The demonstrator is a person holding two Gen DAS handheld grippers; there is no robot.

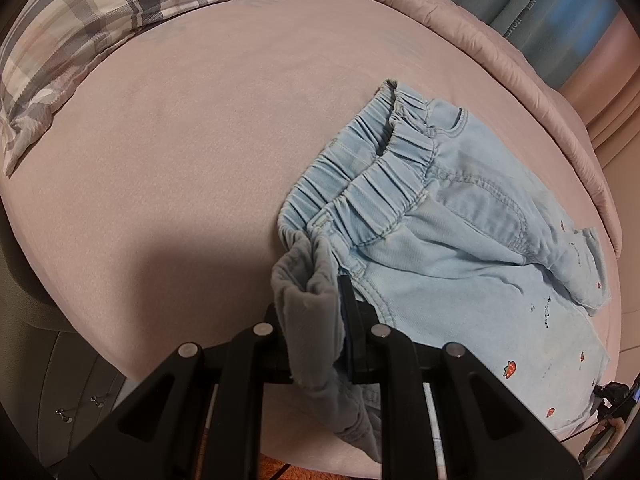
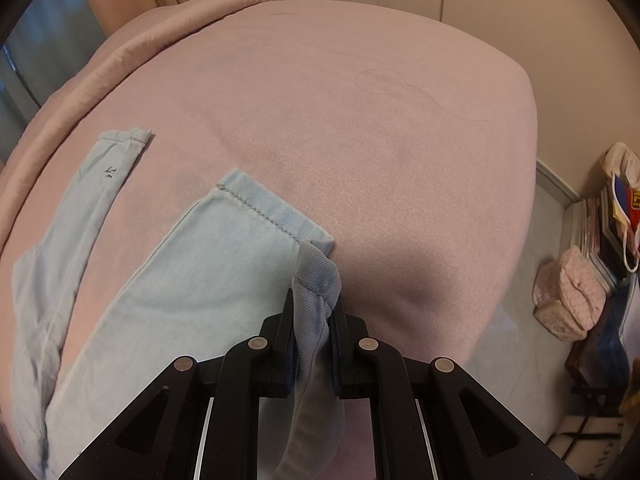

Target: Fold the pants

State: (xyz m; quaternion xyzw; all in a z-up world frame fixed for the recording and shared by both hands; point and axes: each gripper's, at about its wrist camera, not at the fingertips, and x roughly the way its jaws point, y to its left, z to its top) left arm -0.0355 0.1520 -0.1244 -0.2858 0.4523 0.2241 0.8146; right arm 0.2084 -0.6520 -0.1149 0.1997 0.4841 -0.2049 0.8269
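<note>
Light blue denim pants [image 1: 460, 248] with an elastic waistband and small strawberry prints lie on a pink bed sheet [image 1: 200, 160]. My left gripper [image 1: 312, 300] is shut on the near corner of the waistband. In the right wrist view the two legs of the pants [image 2: 180, 280] stretch away to the left, the far leg [image 2: 100, 184] lying apart from the near one. My right gripper [image 2: 314, 304] is shut on the hem corner of the near leg, with cloth bunched between the fingers.
A plaid pillow [image 1: 100, 28] lies at the bed's far left. A rolled pink quilt [image 1: 480, 32] runs along the far edge. Beside the bed on the right are a pink pouch [image 2: 568, 296], stacked books and bags [image 2: 612, 220] on the floor.
</note>
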